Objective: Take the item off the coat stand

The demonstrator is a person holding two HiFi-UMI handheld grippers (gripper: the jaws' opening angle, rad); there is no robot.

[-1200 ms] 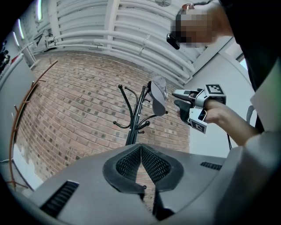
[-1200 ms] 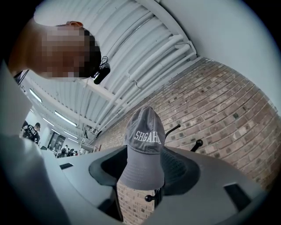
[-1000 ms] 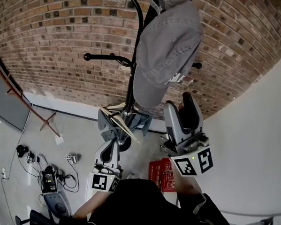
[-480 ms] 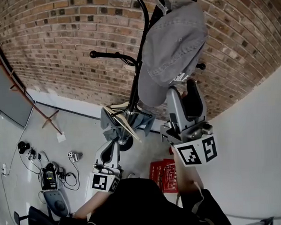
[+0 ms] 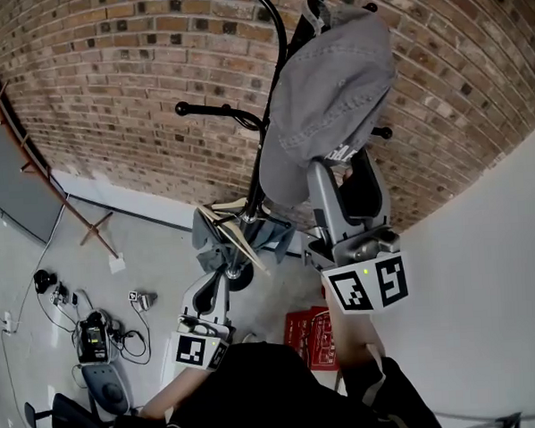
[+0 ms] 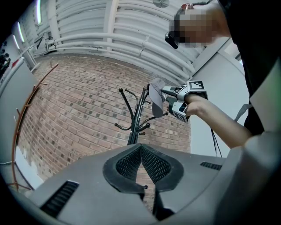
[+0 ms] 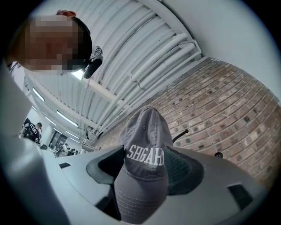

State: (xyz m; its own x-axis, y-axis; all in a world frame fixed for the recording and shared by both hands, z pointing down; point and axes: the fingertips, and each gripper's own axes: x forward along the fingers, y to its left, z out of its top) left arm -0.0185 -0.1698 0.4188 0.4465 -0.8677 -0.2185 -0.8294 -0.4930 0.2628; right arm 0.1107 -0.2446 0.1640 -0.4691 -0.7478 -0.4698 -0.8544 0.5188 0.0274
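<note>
- Grey baseball cap (image 5: 332, 89): hangs crown-up on an upper hook of the black coat stand (image 5: 210, 107), at the right of the stand and in front of the brick wall (image 5: 108, 74). It has not been lifted off.
- Right gripper (image 5: 341, 173): raised to the lower edge of the cap. Its tongs are spread wide and have just been opening. In the right gripper view the brim and lettered front panel stand between the two pads, which do not appear to press on the cloth.
- Left gripper (image 6: 140, 165): held low and nearer the person, well apart from the cap. Its tongs are pressed together with nothing between them, and it points toward the stand's pole.
- Progress, as judged: the approach is done and the cap is bracketed. Left to do are closing on the brim, lifting the cap clear of the hook, and drawing it away from the stand.
</note>
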